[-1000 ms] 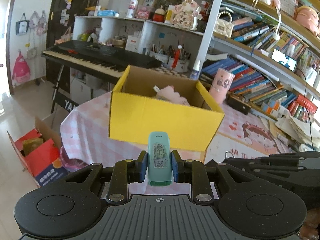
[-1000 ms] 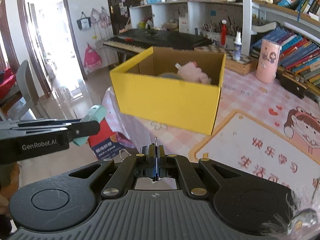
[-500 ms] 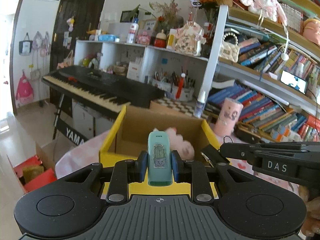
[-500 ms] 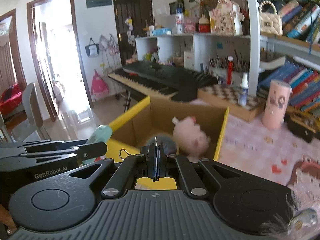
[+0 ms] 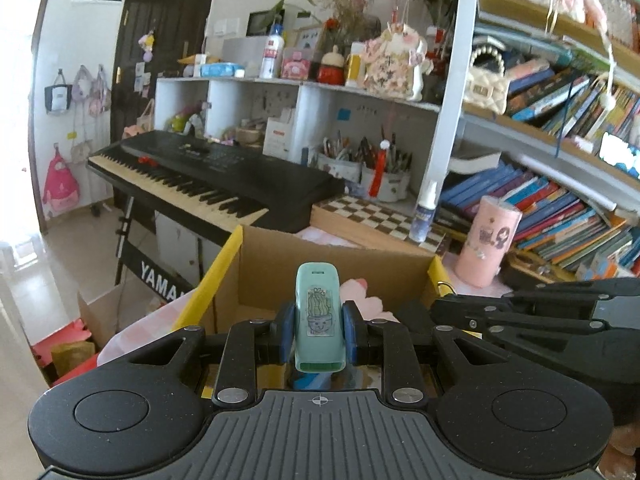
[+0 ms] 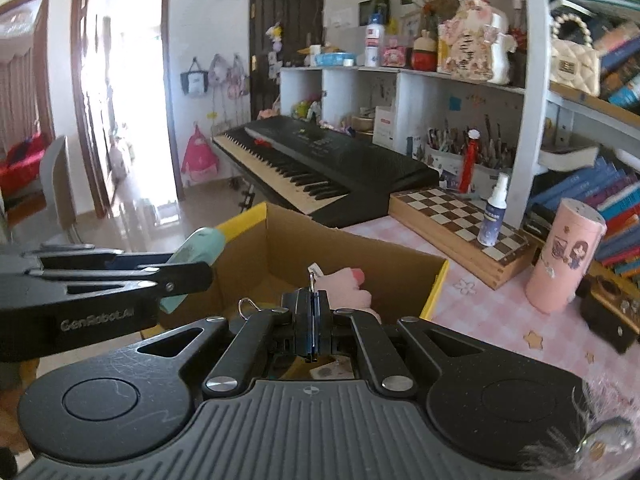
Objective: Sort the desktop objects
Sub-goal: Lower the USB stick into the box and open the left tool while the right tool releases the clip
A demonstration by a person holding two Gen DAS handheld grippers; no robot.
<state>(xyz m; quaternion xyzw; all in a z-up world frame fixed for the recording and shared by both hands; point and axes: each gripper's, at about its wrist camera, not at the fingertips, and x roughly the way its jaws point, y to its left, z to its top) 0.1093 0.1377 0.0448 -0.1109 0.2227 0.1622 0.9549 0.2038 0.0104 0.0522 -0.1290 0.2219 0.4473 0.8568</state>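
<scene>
Left wrist view: a mint-green stapler-shaped item (image 5: 319,316) bearing a cactus sticker is seen pinched upright between the blue pads (image 5: 285,333) of the left gripper (image 5: 318,334), whose jaws are closed against its two sides. Item and gripper are held above the open top of a yellow cardboard box (image 5: 216,276), which stands on a surface (image 6: 500,312) covered with a pink checked cloth. A pink plush toy (image 5: 362,296) is partly visible inside the box, behind the held item.

In the right wrist view, the right gripper (image 6: 311,330) is shown with its jaws pressed together on a thin metal keyring (image 6: 311,280), a hooked clasp (image 6: 246,305) sticking up just beside its left finger. This gripper too is held over the box opening, with the plush toy just beyond its tips. What hangs below the ring cannot be told, though grey-pink fur is seen at the lower right edge.

A pink cylinder (image 6: 564,256), a small spray bottle (image 6: 493,216) on a chessboard box (image 6: 448,216) and a black keyboard (image 6: 320,160) are seen beyond the box.
</scene>
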